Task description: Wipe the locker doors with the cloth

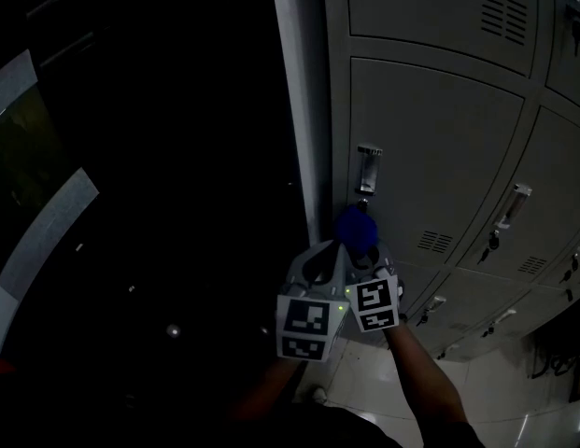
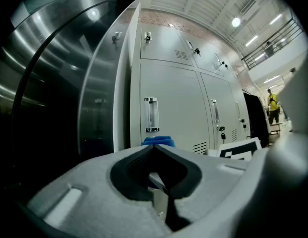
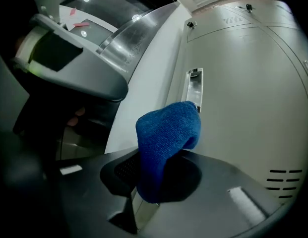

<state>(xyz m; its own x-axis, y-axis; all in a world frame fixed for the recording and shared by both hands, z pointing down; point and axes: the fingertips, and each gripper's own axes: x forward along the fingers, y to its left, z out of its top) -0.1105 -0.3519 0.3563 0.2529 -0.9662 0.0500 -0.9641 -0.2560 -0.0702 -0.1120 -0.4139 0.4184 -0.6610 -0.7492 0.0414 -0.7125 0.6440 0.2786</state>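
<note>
The cloth (image 3: 166,133) is a deep blue, nubbly terry-type rag, bunched into 1 fat rounded wad that folds over on itself at the top. Your right gripper (image 1: 364,253) has its jaws clamped on the lower part of it, so the wad pokes out well past the jaw tips. I'd guess that's the point: fabric meets the metal first and the plastic never scrapes the paint.

Right now the wad sits just below the handle (image 1: 368,169) of the grey locker door (image 1: 439,147), very near the door face. I can't tell if it's actually touching.

Your left gripper (image 2: 154,148) is below the handle too, tucked right up against the right one on its left side. Its jaws are pressed together with nothing between them. It looks parked to me, kept close but not doing any of the work.

To the right of the handle the whole door panel is wide open, down to the vent slots (image 1: 435,242). My read is that most of the wiping on this door is ahead of you.
</note>
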